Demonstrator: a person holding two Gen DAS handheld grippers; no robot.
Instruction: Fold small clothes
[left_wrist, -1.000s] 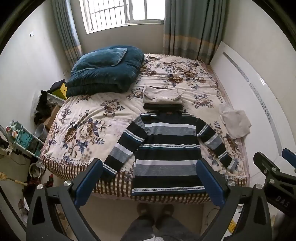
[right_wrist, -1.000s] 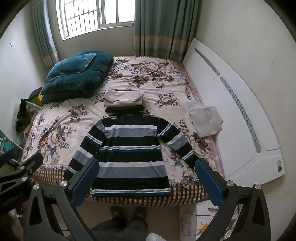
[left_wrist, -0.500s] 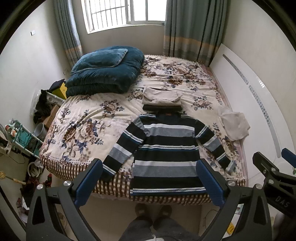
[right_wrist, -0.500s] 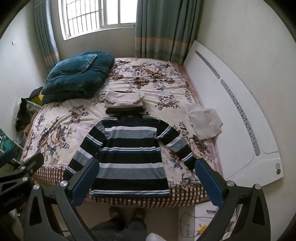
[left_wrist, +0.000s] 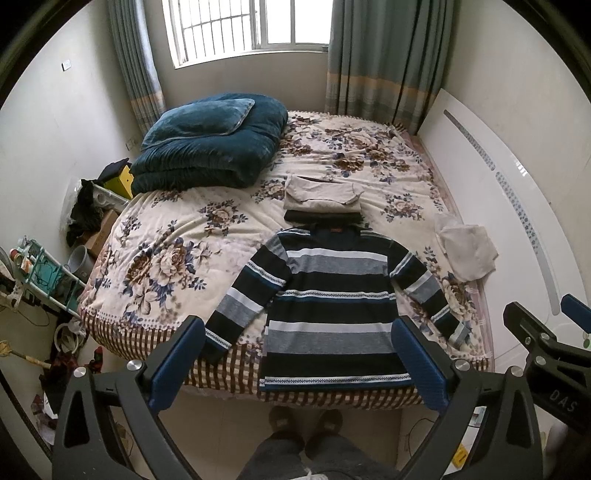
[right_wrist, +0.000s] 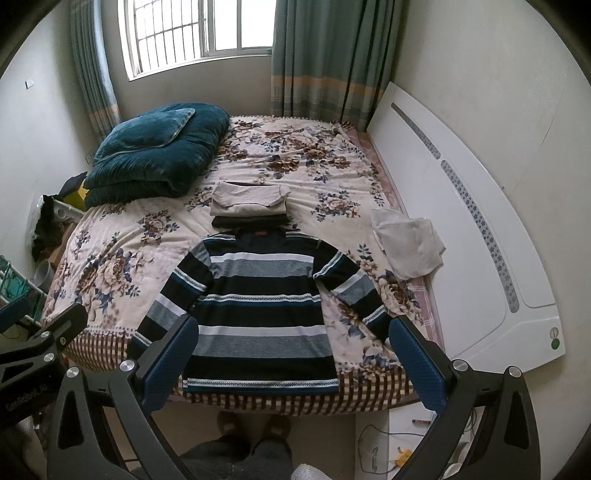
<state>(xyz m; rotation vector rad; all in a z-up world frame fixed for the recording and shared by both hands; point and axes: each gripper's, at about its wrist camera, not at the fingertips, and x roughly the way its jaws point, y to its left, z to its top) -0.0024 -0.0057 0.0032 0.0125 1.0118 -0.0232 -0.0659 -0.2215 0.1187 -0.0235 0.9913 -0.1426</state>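
- Clutter at far left: a teal rack (left_wrist: 37, 273) and a grey bucket (left_wrist: 79, 260) on the floor beside the bed (left_wrist: 166, 236), dark clothes (left_wrist: 86, 210) heaped just above them.
- Blue quilt (left_wrist: 210, 151) folded at the bed's far-left corner, a matching pillow (left_wrist: 201, 120) on top of it.
- Left gripper (left_wrist: 299, 363) is held above the foot of the bed, blue pads (left_wrist: 177, 363) spread wide, nothing between them — no contact with any fabric.
- Striped sweater (left_wrist: 332, 302) lies flat, face up, on the near half of the bed; hem at the foot edge, collar pointing toward the window (left_wrist: 243, 29). Both sleeves are angled out and down, the left cuff hanging just over the checked bed edge.
- Folded stack (left_wrist: 321, 203) just beyond the collar: a beige piece on top of a dark one. Cannot tell whether it touches the sweater.
- Person's feet (left_wrist: 304, 424) on the floor at the foot of the bed, centred under the sweater hem.
- White cloth (right_wrist: 406, 242) is crumpled near the bed's right edge, beside the right sleeve, apart from it.
- Right gripper (right_wrist: 293, 363) is also held above the foot of the bed, fingers wide apart and empty — the sweater hem sits between them in its own view.
- White headboard panel (right_wrist: 461, 229) lies along the right side of the bed against the wall.
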